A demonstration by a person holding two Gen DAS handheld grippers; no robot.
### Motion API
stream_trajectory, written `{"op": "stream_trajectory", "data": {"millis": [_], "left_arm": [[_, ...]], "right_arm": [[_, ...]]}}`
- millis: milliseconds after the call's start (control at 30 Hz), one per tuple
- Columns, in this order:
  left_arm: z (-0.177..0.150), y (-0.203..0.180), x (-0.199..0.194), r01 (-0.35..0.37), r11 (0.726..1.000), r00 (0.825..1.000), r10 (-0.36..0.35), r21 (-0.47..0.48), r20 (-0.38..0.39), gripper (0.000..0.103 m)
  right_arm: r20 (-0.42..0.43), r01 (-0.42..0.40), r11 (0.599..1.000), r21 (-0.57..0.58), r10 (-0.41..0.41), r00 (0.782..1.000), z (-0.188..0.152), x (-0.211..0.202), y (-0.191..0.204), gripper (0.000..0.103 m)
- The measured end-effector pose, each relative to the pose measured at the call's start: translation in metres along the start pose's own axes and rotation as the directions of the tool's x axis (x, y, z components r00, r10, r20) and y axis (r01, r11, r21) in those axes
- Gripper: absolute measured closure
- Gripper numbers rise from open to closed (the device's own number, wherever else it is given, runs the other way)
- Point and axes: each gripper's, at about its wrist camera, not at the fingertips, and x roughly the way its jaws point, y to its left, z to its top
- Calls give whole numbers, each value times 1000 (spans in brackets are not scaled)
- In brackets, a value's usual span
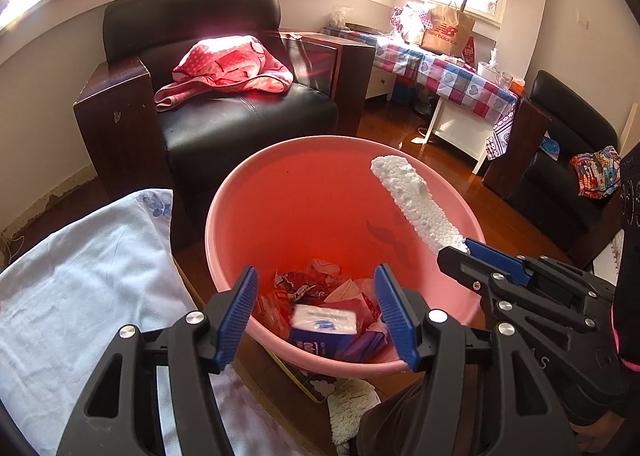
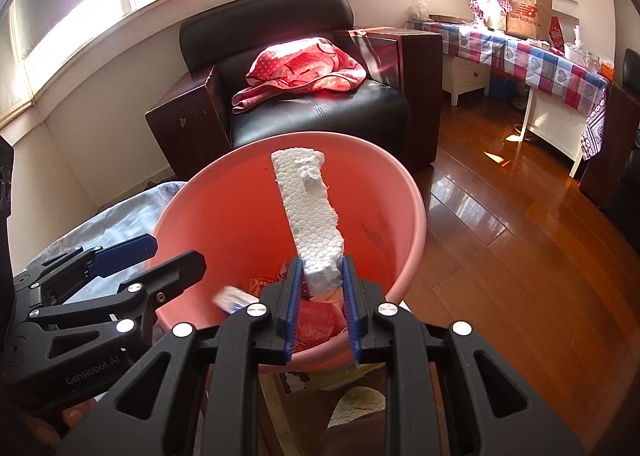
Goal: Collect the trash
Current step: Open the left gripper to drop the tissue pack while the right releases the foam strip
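**Foam strip held over the pink bin**

Pink plastic makes the round bin (image 1: 280, 195), smooth and glossy inside, with a rolled rim. The right gripper (image 2: 322, 280) is clamped on the near end of a long strip of white foam (image 2: 310, 207). The strip has a pebbled, beaded surface and a broken, ragged far end. It reaches up and forward above the opening of the bin, not touching the wall as far as I can tell.

The left gripper (image 1: 316, 312) hangs over the near edge of the bin with its blue ribbed pads wide apart and nothing pressed between them. Seen through the gap, at the bottom of the bin, lies a small blue and white tissue pack (image 1: 324, 330). Around it are crumpled red and white wrappers (image 1: 308, 280), soft and wrinkled; their print is too small to read.

A pale blue cloth (image 1: 80, 276) covers something at the left of the bin; what is under it is hidden. Behind the bin stands a black leather armchair (image 1: 240, 123) with dark wooden sides, and a pink dotted blanket (image 1: 228, 69) lies on its seat. The near rim of the bin is partly cut off by the black gripper frames. The floor is shiny brown wood (image 2: 500, 223).
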Motion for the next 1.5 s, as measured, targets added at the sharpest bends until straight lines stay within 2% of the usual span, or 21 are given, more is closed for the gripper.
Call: {"op": "stream_trajectory", "data": {"millis": [567,1400,1500], "left_arm": [[-3,6,-26,39,999,998,-38,-26,50,43],[-8,7,-35,43,998,998,-41,-51,49,43],[-11,7,-36,41,998,998,-38,-53,51,43]], "right_arm": [[-11,11,1000,1,-11,1000,3,4,-3,82],[-40,-8,1000,24,8,999,2,9,-4,80],[-31,-16,1000,20,17,999,2,7,-3,71]]}}
